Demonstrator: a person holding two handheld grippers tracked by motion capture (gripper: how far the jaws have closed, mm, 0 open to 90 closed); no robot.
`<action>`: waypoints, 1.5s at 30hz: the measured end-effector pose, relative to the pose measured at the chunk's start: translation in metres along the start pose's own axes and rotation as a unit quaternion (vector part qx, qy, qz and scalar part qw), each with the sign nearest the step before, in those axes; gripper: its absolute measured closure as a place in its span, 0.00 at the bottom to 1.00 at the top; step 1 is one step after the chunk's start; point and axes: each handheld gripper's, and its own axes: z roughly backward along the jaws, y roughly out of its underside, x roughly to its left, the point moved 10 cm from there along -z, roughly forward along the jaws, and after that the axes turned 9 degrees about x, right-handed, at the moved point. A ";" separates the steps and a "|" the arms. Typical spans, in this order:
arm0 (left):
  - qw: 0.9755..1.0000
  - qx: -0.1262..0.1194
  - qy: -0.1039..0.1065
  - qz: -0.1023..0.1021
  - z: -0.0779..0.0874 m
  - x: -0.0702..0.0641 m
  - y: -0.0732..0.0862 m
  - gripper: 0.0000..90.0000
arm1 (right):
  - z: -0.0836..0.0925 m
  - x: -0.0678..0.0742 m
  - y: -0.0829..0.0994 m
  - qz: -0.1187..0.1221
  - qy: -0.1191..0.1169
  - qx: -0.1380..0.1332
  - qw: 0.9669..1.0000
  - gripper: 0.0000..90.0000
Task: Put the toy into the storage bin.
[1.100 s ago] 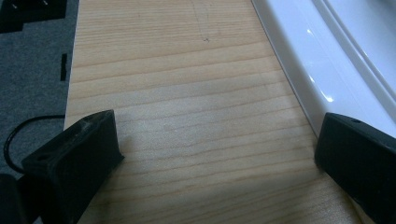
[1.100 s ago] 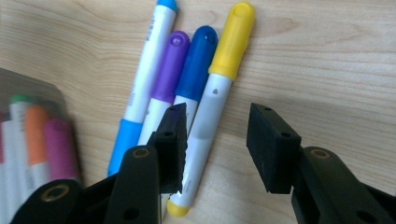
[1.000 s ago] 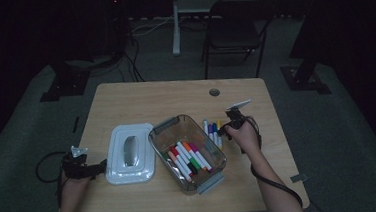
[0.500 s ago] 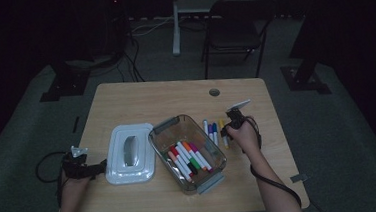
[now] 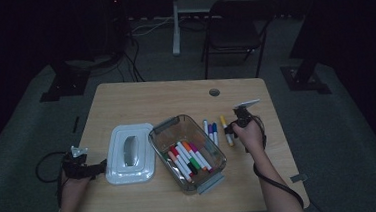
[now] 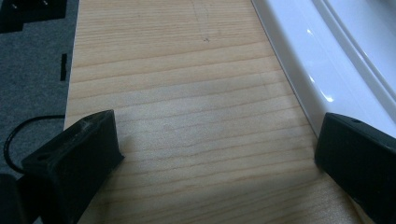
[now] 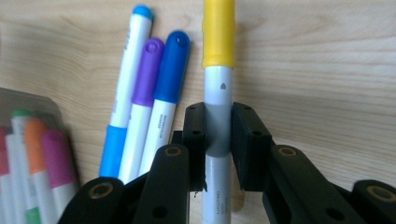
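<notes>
A yellow-capped white marker (image 7: 218, 37) lies on the wooden table (image 5: 175, 97), right of a clear plastic bin (image 5: 170, 125). My right gripper (image 7: 218, 126) has just been closing, and its pads now press both sides of the marker's barrel. In the high view the right gripper (image 5: 234, 126) sits over that yellow marker (image 5: 224, 123). Light blue (image 7: 133, 60), purple (image 7: 147, 70) and blue (image 7: 170, 65) markers lie beside it. My left gripper (image 6: 215, 154) stands open on the table next to the white lid (image 6: 327, 70), with bare wood between its jaws.
The bin holds several coloured markers (image 5: 188, 158). The white lid (image 5: 129, 152) lies flat to the left of the bin, with the left gripper (image 5: 97, 167) at its left edge. A cable hole (image 5: 214, 92) is near the far edge. A chair (image 5: 233, 22) stands beyond the table.
The right gripper has shifted slightly at the yellow marker. The left hand and the lid have not moved.
</notes>
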 end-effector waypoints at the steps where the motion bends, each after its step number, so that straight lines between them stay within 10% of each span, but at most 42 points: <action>1: 1.000 0.000 0.000 0.000 0.000 0.000 0.000 0.00 | 0.003 0.001 0.000 -0.001 -0.005 -0.001 1.000 0.85; 20: 1.000 0.000 0.000 0.000 0.000 0.000 0.000 0.00 | 0.086 0.078 0.012 0.096 -0.068 -0.065 0.991 0.85; 45: 1.000 0.000 0.000 -0.001 0.000 0.000 0.000 0.00 | 0.083 0.187 0.053 0.233 -0.108 -0.009 0.967 0.85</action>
